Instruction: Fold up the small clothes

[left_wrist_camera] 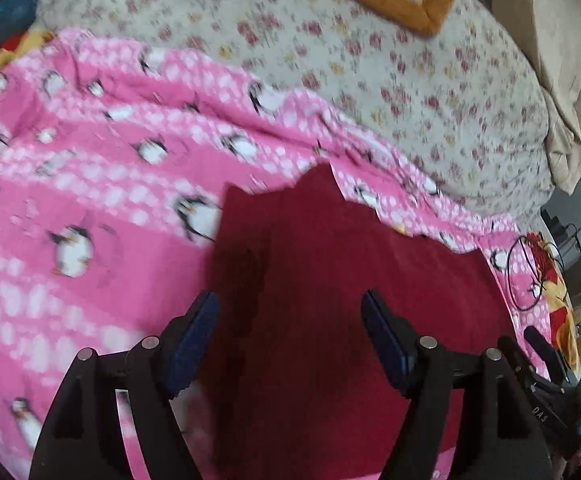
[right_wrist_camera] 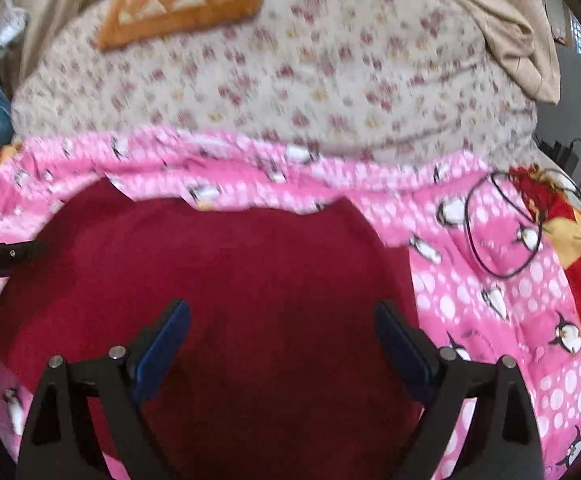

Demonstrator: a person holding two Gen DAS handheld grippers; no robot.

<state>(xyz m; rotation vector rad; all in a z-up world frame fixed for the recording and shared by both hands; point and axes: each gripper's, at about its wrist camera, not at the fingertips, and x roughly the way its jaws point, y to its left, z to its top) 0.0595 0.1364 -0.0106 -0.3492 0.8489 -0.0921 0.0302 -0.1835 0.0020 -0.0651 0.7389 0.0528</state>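
Surface: bed, floral sheet (right_wrist_camera: 290,80) at the far side, pink penguin blanket (left_wrist_camera: 90,200) spread in front, orange cushion (right_wrist_camera: 182,0) at the far edge.
Garment: dark red cloth (right_wrist_camera: 230,280) lying flat on the pink blanket, wider than deep in the right view; far edge uneven, one corner peaking away from the cameras.
Left hand-held gripper (left_wrist_camera: 290,320): tilted down over the cloth's left part, jaws spread, nothing pinched; blurred.
Right hand-held gripper (right_wrist_camera: 282,332): tilted down over the cloth's middle, jaws spread wide, nothing between the pads.
Extras: black cable loop (right_wrist_camera: 502,232) on the blanket's right side, apart from the cloth.
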